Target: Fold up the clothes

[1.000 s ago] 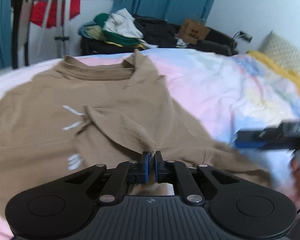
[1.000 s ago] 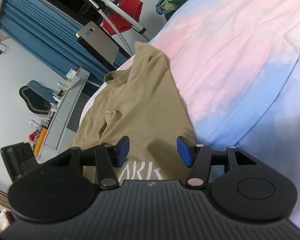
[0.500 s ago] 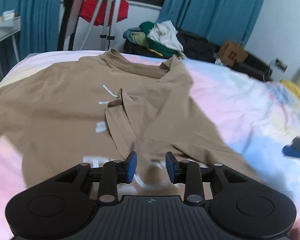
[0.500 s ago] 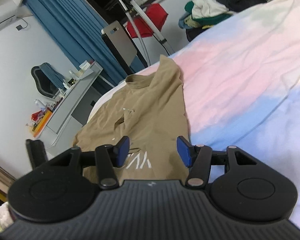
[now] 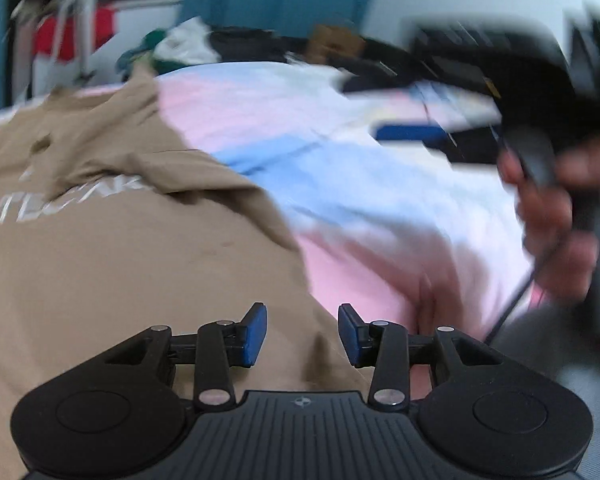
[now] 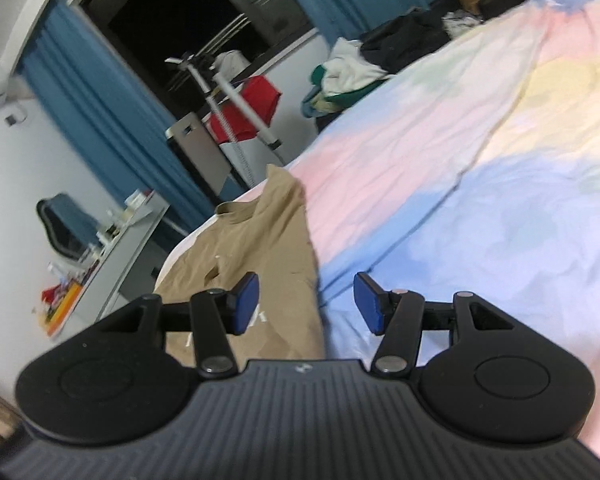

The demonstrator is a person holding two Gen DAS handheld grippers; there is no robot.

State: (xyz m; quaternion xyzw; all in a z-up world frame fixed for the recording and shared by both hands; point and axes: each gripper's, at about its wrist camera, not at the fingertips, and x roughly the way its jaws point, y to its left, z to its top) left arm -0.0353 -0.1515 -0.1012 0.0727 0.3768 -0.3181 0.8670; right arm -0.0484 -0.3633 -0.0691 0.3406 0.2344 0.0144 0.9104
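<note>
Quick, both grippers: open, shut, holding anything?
Left gripper: jaws opening, nothing gripped, over the tan shirt.
Right gripper: open, empty.

We count one tan T-shirt (image 5: 112,264) lying on one pastel bedsheet (image 6: 480,184). We see two grippers, the left gripper (image 5: 302,334) and the right gripper (image 6: 306,304), and one hand (image 5: 552,216). We make out two blue curtains (image 6: 100,120), one heap of clothes (image 6: 340,80) and one desk (image 6: 112,256).

Home bedroom. Bed (image 6: 480,184) with pastel patchwork sheet fills most of view. Blue curtains (image 6: 100,128) flank a dark window (image 6: 188,16). Heap of loose clothes (image 6: 340,76) beyond the bed; drying rack (image 6: 236,100) with red garment; cluttered counter (image 6: 116,248) along wall.
</note>
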